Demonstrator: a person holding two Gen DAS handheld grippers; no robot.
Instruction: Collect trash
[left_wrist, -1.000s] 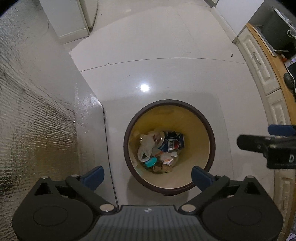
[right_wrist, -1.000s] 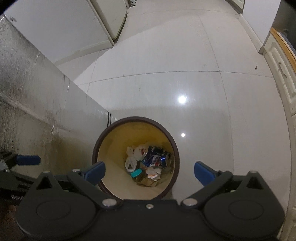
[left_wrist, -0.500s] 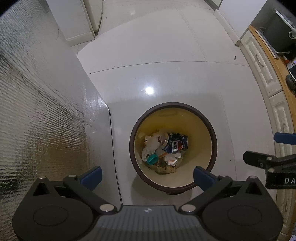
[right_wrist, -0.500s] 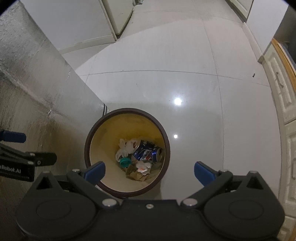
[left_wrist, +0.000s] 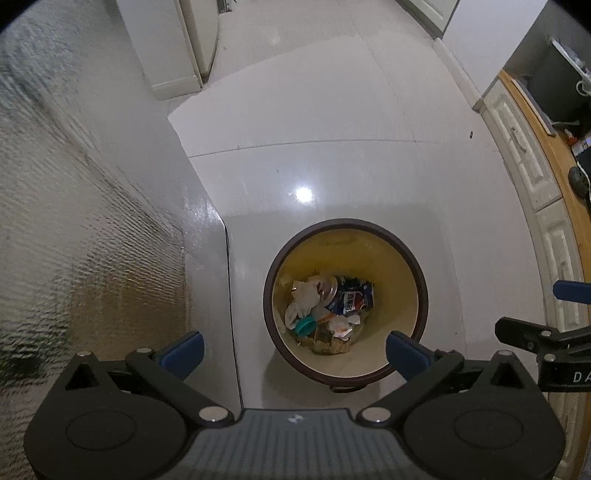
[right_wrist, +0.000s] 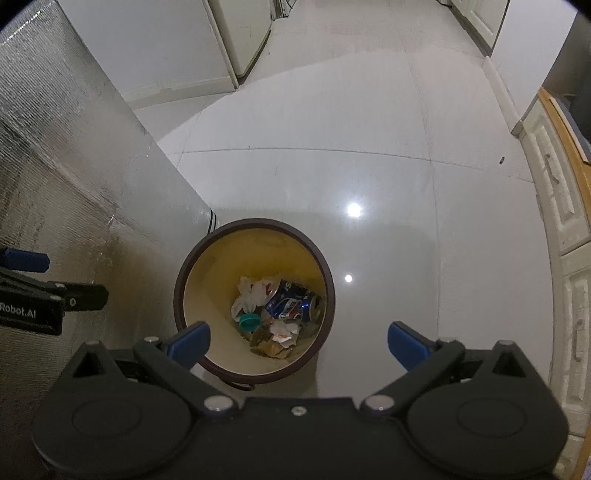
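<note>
A pale tiled floor (left_wrist: 332, 155) fills both views, with a tall foil-covered panel (left_wrist: 81, 221) along the left and cream cabinet doors (right_wrist: 554, 192) under a wooden tabletop (left_wrist: 546, 140) along the right. On the floor, just beside the panel's corner, stands a round trash bin (left_wrist: 419, 273) with a dark brown rim and yellow inside. At its bottom lies the trash: a blue soda can (left_wrist: 351, 297), white crumpled plastic (left_wrist: 301, 295), a teal cap (left_wrist: 306, 325) and brown scraps (right_wrist: 269, 345). Both claws hover above the bin: the left claw (left_wrist: 293, 349) spread wide and empty, the right claw (right_wrist: 298, 341) likewise wide apart, gripping nothing
</note>
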